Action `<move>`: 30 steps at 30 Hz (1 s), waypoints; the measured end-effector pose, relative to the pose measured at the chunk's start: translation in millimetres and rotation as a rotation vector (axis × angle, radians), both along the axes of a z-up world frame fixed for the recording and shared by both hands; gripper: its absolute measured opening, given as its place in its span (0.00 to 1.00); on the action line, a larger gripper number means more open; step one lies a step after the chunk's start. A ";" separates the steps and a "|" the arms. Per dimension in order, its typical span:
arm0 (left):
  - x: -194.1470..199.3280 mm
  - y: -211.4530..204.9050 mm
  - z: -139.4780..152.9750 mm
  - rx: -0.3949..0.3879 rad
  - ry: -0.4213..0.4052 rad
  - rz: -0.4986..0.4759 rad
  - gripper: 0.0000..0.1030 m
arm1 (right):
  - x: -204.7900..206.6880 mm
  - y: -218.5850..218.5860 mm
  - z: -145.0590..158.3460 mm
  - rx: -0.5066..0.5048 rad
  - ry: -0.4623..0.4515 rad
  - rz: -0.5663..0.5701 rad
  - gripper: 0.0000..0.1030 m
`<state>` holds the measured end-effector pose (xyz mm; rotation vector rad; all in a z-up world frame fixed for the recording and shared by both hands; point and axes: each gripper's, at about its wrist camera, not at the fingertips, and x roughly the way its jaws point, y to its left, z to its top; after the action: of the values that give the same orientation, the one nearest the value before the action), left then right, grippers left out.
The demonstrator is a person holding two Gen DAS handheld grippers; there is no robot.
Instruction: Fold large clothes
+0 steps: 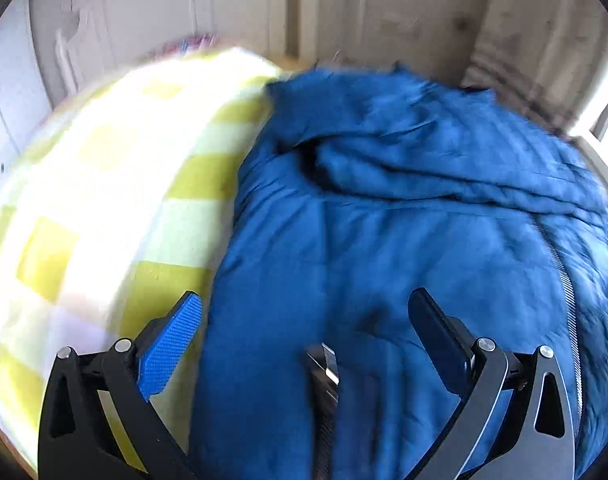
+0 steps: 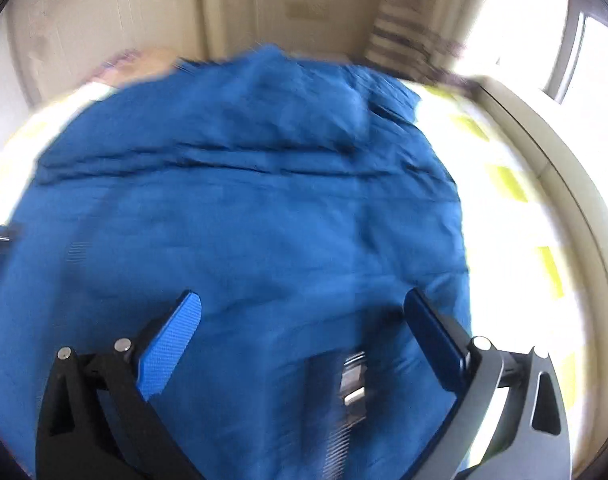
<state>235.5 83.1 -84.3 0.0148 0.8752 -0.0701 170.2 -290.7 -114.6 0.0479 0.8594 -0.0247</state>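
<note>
While the blue jacket (image 1: 384, 220) lies spread on the checked bedding (image 1: 103, 184), both of my claws hang over its near part with nothing between their pads. My left claw (image 1: 304, 312) stands wide apart, its left finger (image 1: 171, 344) just over the jacket's left edge where blue meets yellow check, its right finger well onto the cloth. My right claw (image 2: 301, 312) is also spread as wide as it goes and grips nothing; the jacket (image 2: 243, 208) fills the space ahead of it, and its right edge falls just beyond my right finger (image 2: 432, 332).

From either claw the jacket runs away ahead, so I judge its long axis to point forward from me toward the far wall (image 1: 384, 8). A zipper (image 1: 564, 280) runs along that same line, off to the right of my left claw. At the far end the cloth is bunched into a thick rumpled fold (image 1: 404, 160); whether that is a collar, a hood or a doubled hem I cannot tell through the blur.

Each side edge sits nearest its own claw, left to left and right to right. I judge the next fold turns on that: each claw would take the cloth on its own side, close to me, rather than cross over.
</note>
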 end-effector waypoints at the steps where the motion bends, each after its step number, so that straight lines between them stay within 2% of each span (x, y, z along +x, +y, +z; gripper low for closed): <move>1: -20.2 -7.3 11.6 -0.003 -0.050 -0.023 0.96 | -8.7 10.8 3.5 -0.017 -0.018 0.031 0.98; 3: -45.8 -19.3 26.9 -0.031 -0.115 -0.083 0.96 | -18.3 34.9 3.1 -0.064 -0.024 0.101 0.98; 5: -75.5 -44.8 34.6 -0.008 -0.162 -0.208 0.96 | -21.5 58.3 -9.5 -0.116 0.023 0.174 0.98; 6: -82.7 -61.6 30.8 0.032 -0.155 -0.262 0.96 | -19.7 68.4 -19.5 -0.151 0.064 0.190 0.98; 8: -90.5 -87.4 -1.9 0.148 -0.053 -0.358 0.96 | -17.7 72.1 -26.3 -0.163 0.067 0.180 0.98; 9: -90.3 -89.5 -14.3 0.188 -0.019 -0.360 0.96 | -16.2 70.0 -27.0 -0.141 0.077 0.179 0.98; 11: -85.9 -82.0 -12.3 0.159 -0.001 -0.338 0.96 | -12.6 63.9 -28.9 -0.108 0.083 0.175 0.98; 14: -80.7 -68.0 -14.0 0.089 0.037 -0.335 0.96 | -8.0 65.8 -30.5 -0.117 0.081 0.172 0.98; 18: -105.7 -64.5 -3.4 0.133 -0.005 -0.315 0.96 | -31.2 61.0 -21.9 -0.116 0.081 0.162 0.98; 21: -126.5 -63.7 1.3 0.148 -0.028 -0.348 0.96 | -62.0 51.9 -13.0 -0.099 0.046 0.165 0.98; 23: -140.9 -56.7 -6.8 0.177 -0.025 -0.342 0.96 | -83.1 44.5 -19.3 -0.094 0.046 0.172 0.98; 24: -144.1 -53.7 -13.2 0.173 -0.019 -0.338 0.96 | -88.5 42.0 -25.5 -0.104 0.055 0.166 0.98; 26: -151.4 -42.1 -18.9 0.116 -0.056 -0.338 0.96 | -102.1 35.1 -34.5 -0.075 -0.001 0.165 0.98; 30: -151.1 -44.7 -17.7 0.140 -0.051 -0.336 0.96 | -103.7 33.9 -35.7 -0.075 0.011 0.150 0.98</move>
<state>84.5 38.4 -102.0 0.2933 0.8181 -0.3208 66.5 -256.8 -150.4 -0.0873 0.8700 0.0834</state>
